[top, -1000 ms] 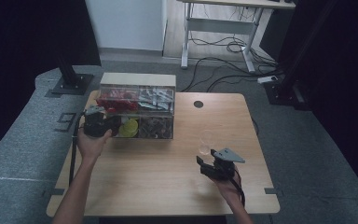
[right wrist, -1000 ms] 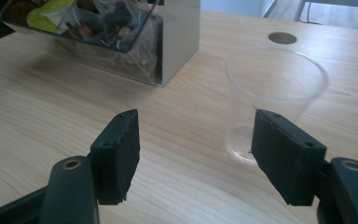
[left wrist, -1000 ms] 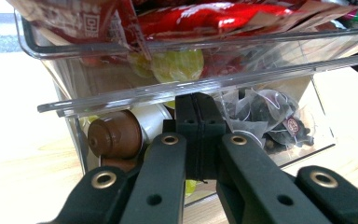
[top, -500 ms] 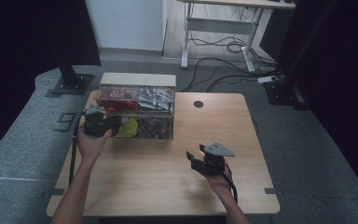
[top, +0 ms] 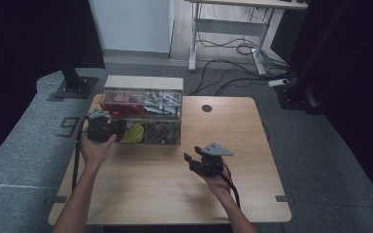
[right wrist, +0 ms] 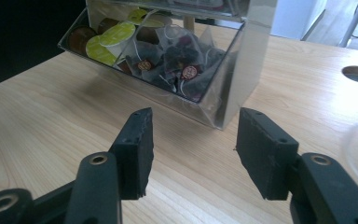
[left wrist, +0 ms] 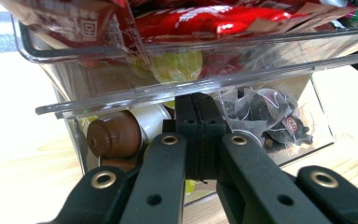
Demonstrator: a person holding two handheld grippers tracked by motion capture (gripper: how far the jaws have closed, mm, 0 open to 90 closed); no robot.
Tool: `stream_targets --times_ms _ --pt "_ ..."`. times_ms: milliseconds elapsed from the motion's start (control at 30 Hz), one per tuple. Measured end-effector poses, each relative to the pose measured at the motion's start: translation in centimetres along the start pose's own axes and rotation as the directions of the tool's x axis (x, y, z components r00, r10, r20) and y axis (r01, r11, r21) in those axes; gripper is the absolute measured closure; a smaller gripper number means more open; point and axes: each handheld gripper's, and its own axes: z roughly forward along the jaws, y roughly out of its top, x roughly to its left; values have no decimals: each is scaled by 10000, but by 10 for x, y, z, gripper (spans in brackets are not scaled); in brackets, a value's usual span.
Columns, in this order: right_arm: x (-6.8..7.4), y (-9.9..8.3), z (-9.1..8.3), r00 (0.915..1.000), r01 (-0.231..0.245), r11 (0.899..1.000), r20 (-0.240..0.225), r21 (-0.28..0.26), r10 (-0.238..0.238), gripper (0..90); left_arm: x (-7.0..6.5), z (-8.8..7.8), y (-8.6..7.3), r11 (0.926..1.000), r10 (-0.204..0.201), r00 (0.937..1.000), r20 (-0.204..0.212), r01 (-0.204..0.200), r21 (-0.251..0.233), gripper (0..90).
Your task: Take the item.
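A clear plastic organiser [top: 143,116] stands at the back left of the wooden table [top: 150,189]. It holds red packets [left wrist: 191,18] above, and coffee capsules [right wrist: 107,39] and tea bags [right wrist: 182,60] below. My left gripper [top: 115,131] is at its left end. Its jaws are pressed together, and the left gripper [left wrist: 196,100] touches the clear lip of a lower bin beside a brown capsule [left wrist: 114,135]. My right gripper [top: 190,162] hovers over the table in front of the organiser. The right gripper [right wrist: 193,135] stands open; its jaws have just been closing with nothing between them.
A round cable hole [top: 207,108] sits in the tabletop right of the organiser. Bare wood lies between the right gripper and the organiser's near corner [right wrist: 223,119]. Beyond the table are a desk frame [top: 233,29] and floor cables [top: 228,65].
My right hand has moved left across the table toward the organiser, and its jaws have narrowed. The left hand and the organiser have stayed put.
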Motion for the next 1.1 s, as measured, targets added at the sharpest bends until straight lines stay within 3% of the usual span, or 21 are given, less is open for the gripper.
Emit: stream_targets --times_ms 300,1100 --pt "3 6 17 9990 -168 9998 -425 -62 165 515 -1 0 2 9999 89 10000 -41 -89 64 897" --pt "15 21 42 9975 21 10000 -712 15 -20 532 -3 1 3 9999 90 9999 93 -91 80 899"
